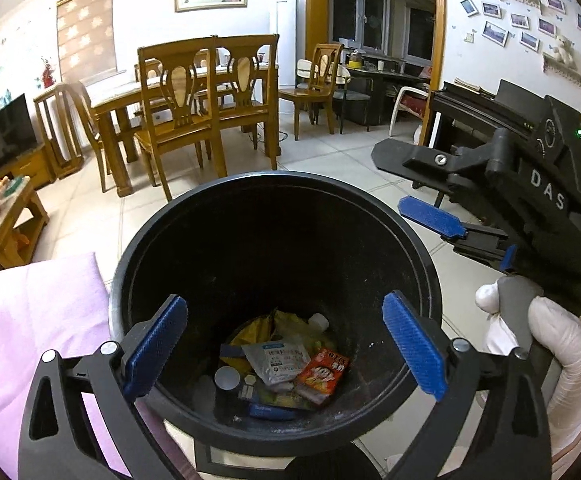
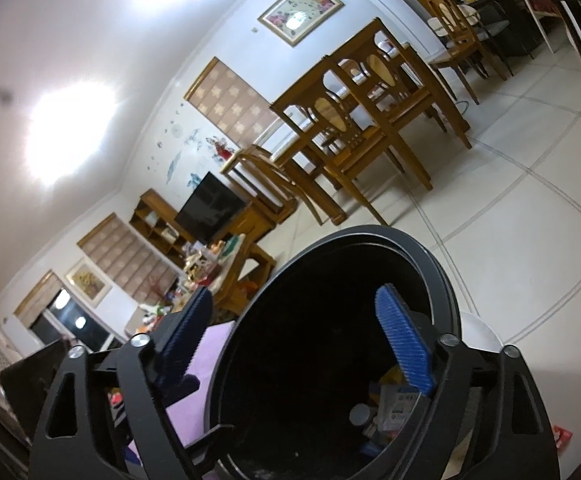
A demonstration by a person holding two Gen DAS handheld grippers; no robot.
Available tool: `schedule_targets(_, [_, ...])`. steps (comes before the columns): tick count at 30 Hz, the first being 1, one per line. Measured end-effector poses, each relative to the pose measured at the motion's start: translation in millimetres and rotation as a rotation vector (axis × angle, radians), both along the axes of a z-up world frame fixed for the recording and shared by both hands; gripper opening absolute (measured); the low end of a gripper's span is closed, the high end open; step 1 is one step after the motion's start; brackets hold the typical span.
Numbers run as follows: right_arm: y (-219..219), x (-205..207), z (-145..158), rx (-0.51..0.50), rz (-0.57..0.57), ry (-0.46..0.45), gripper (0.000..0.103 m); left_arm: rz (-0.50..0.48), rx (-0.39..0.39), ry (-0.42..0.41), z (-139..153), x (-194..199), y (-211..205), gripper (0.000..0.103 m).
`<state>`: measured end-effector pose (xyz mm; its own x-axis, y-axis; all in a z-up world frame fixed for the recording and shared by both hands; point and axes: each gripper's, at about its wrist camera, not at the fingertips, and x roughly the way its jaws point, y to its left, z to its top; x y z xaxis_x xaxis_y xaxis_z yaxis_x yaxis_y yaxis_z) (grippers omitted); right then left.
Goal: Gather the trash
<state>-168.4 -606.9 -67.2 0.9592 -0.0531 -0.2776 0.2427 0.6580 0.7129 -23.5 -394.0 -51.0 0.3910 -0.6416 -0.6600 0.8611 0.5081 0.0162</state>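
A black round trash bin (image 1: 138,240) stands right below me. At its bottom lies trash: a red packet (image 1: 322,376), a white sachet (image 1: 276,362), a yellow wrapper (image 1: 258,326) and small caps. My left gripper (image 1: 286,348) is open and empty over the bin's mouth. My right gripper (image 1: 410,184) is open and empty at the bin's right rim, held by a white-gloved hand (image 1: 562,352). In the right wrist view my right gripper (image 2: 302,340) hangs tilted over the bin (image 2: 442,276), with some trash (image 2: 398,404) visible inside.
A pink cloth (image 1: 30,340) lies left of the bin. A low wooden table (image 1: 6,224) with clutter stands at the left. A dining table with wooden chairs (image 1: 206,108) stands behind on the tiled floor (image 1: 322,160). A black piano (image 1: 462,112) is at the right.
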Motion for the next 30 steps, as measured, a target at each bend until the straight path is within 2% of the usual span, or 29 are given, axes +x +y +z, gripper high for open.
schedule_targets(2, [5, 0, 1, -0.004, -0.003, 0.001, 0.095, 0.011, -0.004, -0.005, 3, -1, 5, 0.098])
schedule_targets(8, [18, 2, 7, -0.017, 0.01, 0.01, 0.098, 0.082, -0.033, -0.03, 15, 0, 37, 0.098])
schedule_targets(13, [44, 14, 19, -0.047, 0.052, 0.009, 0.098, 0.197, -0.073, -0.063, 28, 4, 82, 0.098])
schedule_targets(17, [76, 33, 33, -0.085, 0.115, 0.007, 0.098, 0.308, -0.133, -0.066, 39, 13, 131, 0.098])
schedule_targets(23, [147, 71, 55, -0.166, 0.24, -0.007, 0.098, 0.462, -0.195, -0.11, 50, 25, 199, 0.098])
schedule_targets(26, [200, 94, 69, -0.237, 0.305, -0.021, 0.098, 0.555, -0.218, -0.135, 52, 35, 238, 0.098])
schedule_targets(30, [262, 114, 84, -0.34, 0.349, -0.077, 0.098, 0.719, -0.227, -0.196, 53, 47, 293, 0.098])
